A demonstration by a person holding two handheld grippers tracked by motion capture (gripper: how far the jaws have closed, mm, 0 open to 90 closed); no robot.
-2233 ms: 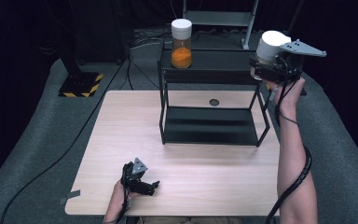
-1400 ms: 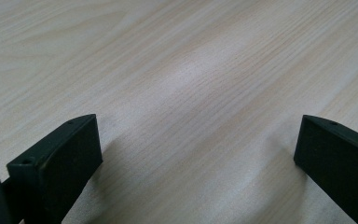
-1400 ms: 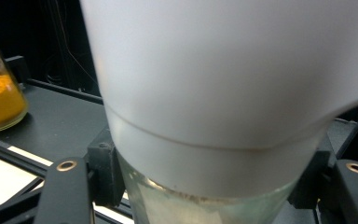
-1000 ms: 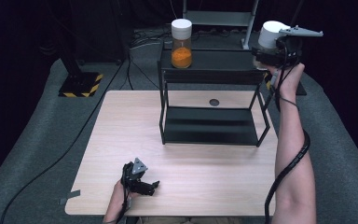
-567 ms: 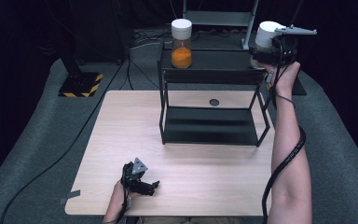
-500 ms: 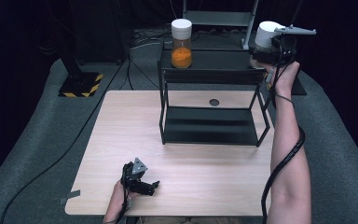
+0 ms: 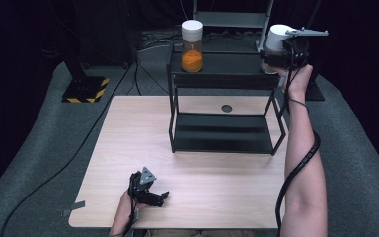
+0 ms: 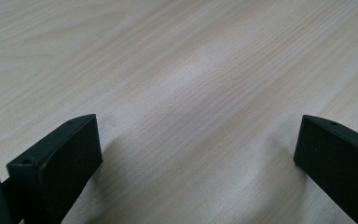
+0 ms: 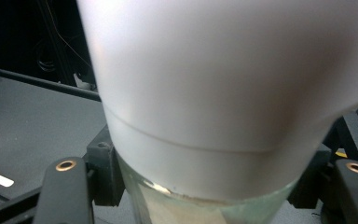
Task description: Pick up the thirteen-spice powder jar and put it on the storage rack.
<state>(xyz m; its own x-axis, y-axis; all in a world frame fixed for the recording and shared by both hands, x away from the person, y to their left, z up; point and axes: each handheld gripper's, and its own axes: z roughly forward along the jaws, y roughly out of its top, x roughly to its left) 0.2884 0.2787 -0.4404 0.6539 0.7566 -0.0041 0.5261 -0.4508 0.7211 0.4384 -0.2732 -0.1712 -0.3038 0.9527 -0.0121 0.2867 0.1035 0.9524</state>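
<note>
Now my right gripper (image 7: 276, 53) clamps the white-lidded clear glass jar (image 7: 278, 37) above the black metal shelf's (image 7: 220, 80) top right corner, ready for lowering gently, while my left gripper (image 7: 160, 196) rests wide open.

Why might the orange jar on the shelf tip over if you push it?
The orange jar is tall and narrow, so a push near its white lid would probably topple it. Only its lower part looks filled, which may steady it a little. Its sides look smooth and clear, likely slippery and perhaps breakable.
</note>
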